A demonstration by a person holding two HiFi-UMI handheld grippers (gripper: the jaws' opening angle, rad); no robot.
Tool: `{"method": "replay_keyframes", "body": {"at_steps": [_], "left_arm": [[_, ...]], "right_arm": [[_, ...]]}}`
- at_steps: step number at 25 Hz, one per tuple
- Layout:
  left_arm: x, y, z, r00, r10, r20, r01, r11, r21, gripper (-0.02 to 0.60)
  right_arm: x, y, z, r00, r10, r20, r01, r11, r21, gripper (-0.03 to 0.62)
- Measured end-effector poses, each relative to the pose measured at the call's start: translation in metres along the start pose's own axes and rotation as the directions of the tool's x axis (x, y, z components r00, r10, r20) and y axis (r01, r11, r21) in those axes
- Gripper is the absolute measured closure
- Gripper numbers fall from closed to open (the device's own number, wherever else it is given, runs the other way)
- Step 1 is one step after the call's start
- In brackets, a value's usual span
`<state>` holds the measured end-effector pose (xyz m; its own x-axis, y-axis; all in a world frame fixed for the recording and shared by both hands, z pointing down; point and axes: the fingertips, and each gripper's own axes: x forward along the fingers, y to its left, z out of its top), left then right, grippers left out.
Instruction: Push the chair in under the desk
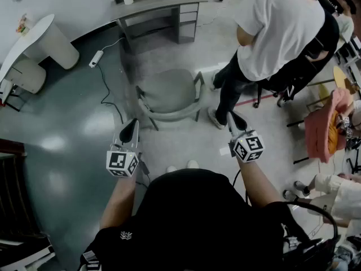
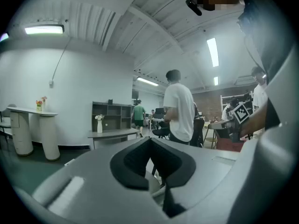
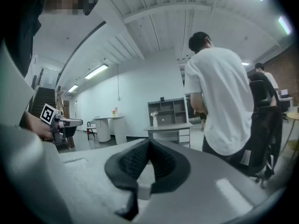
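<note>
Grey chair (image 1: 168, 95) stands in the middle of the floor, well apart from the desk (image 1: 161, 3) at 12 o'clock, its curved back turned to us; the left gripper (image 1: 130, 131) at 8 o'clock of it and the right gripper (image 1: 234, 121) at 4 o'clock are both closed tight with nothing in them, and neither touches the chair. To push well, I think both closed tips should go on the back rail, one at each side, and press evenly toward 12 o'clock so the chair slides straight; mind the standing person (image 1: 276, 33) at 2 o'clock and the cable (image 1: 104, 83) at 10 o'clock.
</note>
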<state>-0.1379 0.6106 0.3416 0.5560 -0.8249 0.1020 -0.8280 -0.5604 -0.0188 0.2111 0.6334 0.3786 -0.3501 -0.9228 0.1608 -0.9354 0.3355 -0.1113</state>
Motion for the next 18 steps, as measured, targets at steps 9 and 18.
{"method": "replay_keyframes", "body": {"at_steps": [9, 18], "left_arm": [[-0.022, 0.003, -0.004, 1.000, 0.014, -0.005, -0.014, 1.000, -0.016, 0.575], [-0.013, 0.013, -0.063, 0.988, -0.094, -0.125, 0.090, 0.995, -0.036, 0.547]], "right_arm": [[0.002, 0.017, 0.000, 1.000, 0.023, -0.020, -0.023, 1.000, -0.017, 0.594], [0.021, 0.037, -0.020, 0.999, 0.015, -0.042, -0.019, 0.997, -0.079, 0.594]]}}
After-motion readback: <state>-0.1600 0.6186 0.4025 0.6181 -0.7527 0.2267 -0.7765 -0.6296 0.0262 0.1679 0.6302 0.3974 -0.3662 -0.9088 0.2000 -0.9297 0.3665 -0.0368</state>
